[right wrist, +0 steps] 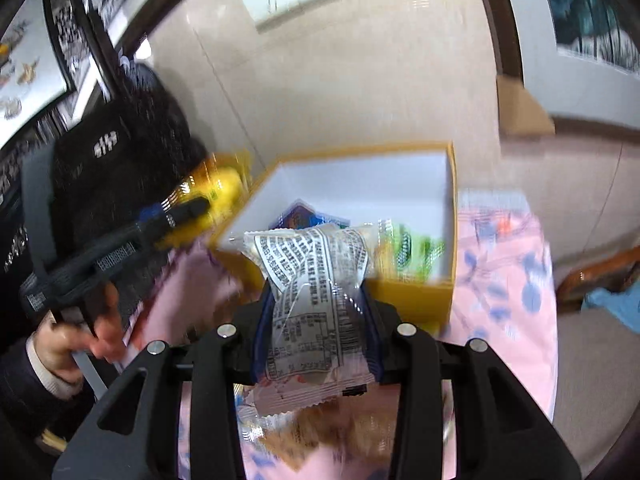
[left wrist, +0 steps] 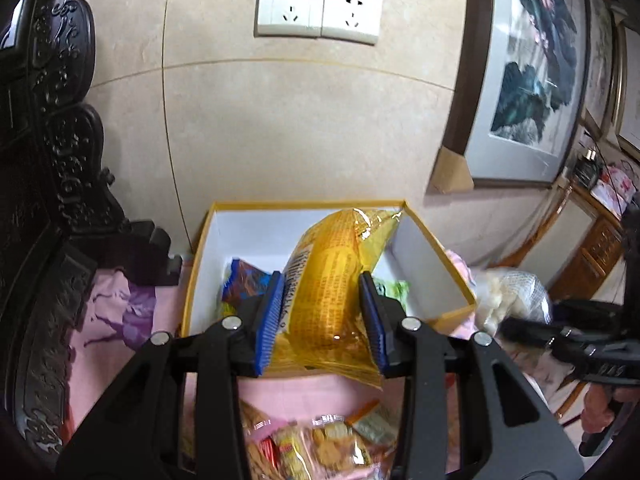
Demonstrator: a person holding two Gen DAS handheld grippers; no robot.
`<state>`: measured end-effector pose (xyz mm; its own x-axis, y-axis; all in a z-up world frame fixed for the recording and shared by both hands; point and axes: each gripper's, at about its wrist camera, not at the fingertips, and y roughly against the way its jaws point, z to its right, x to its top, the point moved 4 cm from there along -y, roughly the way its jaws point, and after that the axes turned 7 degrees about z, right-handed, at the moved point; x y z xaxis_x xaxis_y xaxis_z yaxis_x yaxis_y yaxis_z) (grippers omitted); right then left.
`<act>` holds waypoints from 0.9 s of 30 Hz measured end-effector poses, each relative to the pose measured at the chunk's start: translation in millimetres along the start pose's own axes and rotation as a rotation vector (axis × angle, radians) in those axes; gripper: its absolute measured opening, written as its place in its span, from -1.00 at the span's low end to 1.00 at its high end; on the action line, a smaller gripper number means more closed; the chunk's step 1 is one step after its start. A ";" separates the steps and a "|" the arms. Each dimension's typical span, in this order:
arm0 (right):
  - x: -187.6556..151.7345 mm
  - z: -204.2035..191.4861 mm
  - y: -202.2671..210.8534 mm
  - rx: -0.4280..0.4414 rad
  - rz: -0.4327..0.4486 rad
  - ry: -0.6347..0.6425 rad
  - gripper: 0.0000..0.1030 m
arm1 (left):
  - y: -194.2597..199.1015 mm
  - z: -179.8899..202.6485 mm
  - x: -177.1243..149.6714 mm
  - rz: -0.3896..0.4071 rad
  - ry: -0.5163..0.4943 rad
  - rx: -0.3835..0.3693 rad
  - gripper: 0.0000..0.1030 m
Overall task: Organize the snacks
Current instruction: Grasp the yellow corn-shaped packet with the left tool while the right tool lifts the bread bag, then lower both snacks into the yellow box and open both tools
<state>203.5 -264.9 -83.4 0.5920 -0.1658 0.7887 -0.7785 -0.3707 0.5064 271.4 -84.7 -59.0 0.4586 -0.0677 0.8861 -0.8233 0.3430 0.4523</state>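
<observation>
My left gripper [left wrist: 322, 280] is shut on a yellow snack packet [left wrist: 328, 280] and holds it over the near edge of an open yellow box [left wrist: 304, 205] with white inner walls. A blue packet [left wrist: 244, 280] and a green packet [left wrist: 394, 290] lie inside. My right gripper [right wrist: 316, 292] is shut on a clear packet with black print [right wrist: 312, 276], in front of the same box [right wrist: 412, 292]. The left gripper [right wrist: 188, 208] with its yellow packet [right wrist: 224, 184] shows at the left of the right wrist view. The right gripper's clear packet [left wrist: 508, 292] shows at the box's right corner.
Loose snack packets [left wrist: 320, 444] lie on a pink floral cloth [left wrist: 108, 320] below the grippers. A dark carved wooden piece [left wrist: 52, 160] stands at the left. A tiled wall with sockets [left wrist: 318, 10] is behind the box. A framed painting [left wrist: 528, 60] leans at the right.
</observation>
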 end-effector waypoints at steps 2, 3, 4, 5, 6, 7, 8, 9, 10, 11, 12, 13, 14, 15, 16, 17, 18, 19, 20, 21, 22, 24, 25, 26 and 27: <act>19.1 -1.1 -0.9 -0.004 0.039 0.001 -0.24 | -9.3 -0.9 6.5 0.000 0.004 0.006 -0.25; 26.8 -2.4 0.4 -0.005 0.058 0.001 -0.24 | -17.2 -1.5 10.2 -0.007 0.007 0.007 -0.25; 35.8 -3.6 -0.4 -0.003 0.077 0.001 -0.24 | -24.1 -1.9 13.1 -0.011 0.010 0.013 -0.25; 41.5 -3.1 -1.6 -0.003 0.087 0.002 -0.24 | -31.0 -2.9 14.8 -0.018 0.009 0.015 -0.25; 46.3 -3.9 -2.2 -0.004 0.096 0.004 -0.24 | -38.0 -3.7 16.2 -0.024 0.009 0.019 -0.25; 50.3 -4.8 -3.2 -0.003 0.102 0.008 -0.24 | -46.7 -4.9 18.2 -0.033 0.010 0.032 -0.24; 54.1 -5.1 -5.0 -0.003 0.107 0.012 -0.24 | -59.9 -6.9 18.9 -0.061 0.016 0.045 -0.24; 56.1 -5.4 -6.3 -0.004 0.110 0.015 -0.24 | -67.0 -8.6 18.7 -0.079 0.023 0.053 -0.22; 58.8 -5.4 -8.4 -0.005 0.111 0.017 -0.25 | -75.8 -12.5 19.0 -0.101 0.030 0.095 0.01; 60.4 -5.4 -10.2 -0.007 0.110 0.017 -0.25 | -80.0 -14.7 19.5 -0.116 0.030 0.133 0.21; 60.8 -5.9 -10.3 -0.009 0.111 0.017 -0.25 | -81.2 -16.6 20.3 -0.118 0.030 0.163 0.41; 62.1 -5.2 -12.4 -0.010 0.111 0.017 -0.25 | -80.1 -17.1 21.4 -0.107 0.032 0.175 0.41; 61.9 -4.3 -13.9 -0.009 0.111 0.018 -0.25 | -79.5 -16.9 22.5 -0.103 0.031 0.169 0.41; 61.9 -4.3 -15.8 -0.012 0.110 0.021 -0.25 | -79.6 -16.8 22.4 -0.109 0.026 0.170 0.41; 62.9 -3.3 -19.9 -0.016 0.105 0.023 -0.24 | -79.7 -16.9 21.5 -0.116 0.018 0.180 0.41; 63.0 -3.2 -22.3 -0.019 0.101 0.022 -0.24 | -79.7 -17.0 20.3 -0.120 0.010 0.186 0.41; 63.6 -2.4 -26.6 -0.021 0.097 0.020 -0.25 | -79.2 -16.6 19.0 -0.125 0.007 0.188 0.41; 64.7 -1.8 -30.3 -0.022 0.093 0.018 -0.24 | -79.1 -17.3 17.5 -0.133 0.008 0.192 0.41; 66.1 -0.7 -37.0 -0.032 0.087 0.022 -0.24 | -78.6 -18.6 15.5 -0.142 0.015 0.196 0.41; 67.7 -0.7 -42.2 -0.040 0.084 0.029 -0.24 | -77.8 -20.3 13.6 -0.144 0.021 0.196 0.41; 69.3 -0.9 -48.9 -0.047 0.079 0.040 -0.24 | -77.0 -21.8 12.4 -0.146 0.026 0.198 0.41; 71.5 -0.6 -61.3 -0.059 0.062 0.055 -0.24 | -76.0 -24.0 10.5 -0.158 0.037 0.203 0.41; 72.8 -0.4 -68.2 -0.058 0.052 0.062 -0.21 | -74.2 -26.3 9.1 -0.163 0.049 0.205 0.43; 73.5 0.2 -79.4 -0.062 0.024 0.072 -0.20 | -72.1 -28.3 8.6 -0.164 0.060 0.206 0.44; 73.2 1.6 -87.6 -0.077 -0.005 0.077 -0.17 | -68.5 -31.2 8.0 -0.163 0.073 0.209 0.46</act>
<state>315.4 -246.1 -70.6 0.5802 -0.0921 0.8092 -0.7912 -0.2996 0.5332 341.9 -79.5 -86.0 0.6075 -0.0354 0.7936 -0.7842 0.1321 0.6062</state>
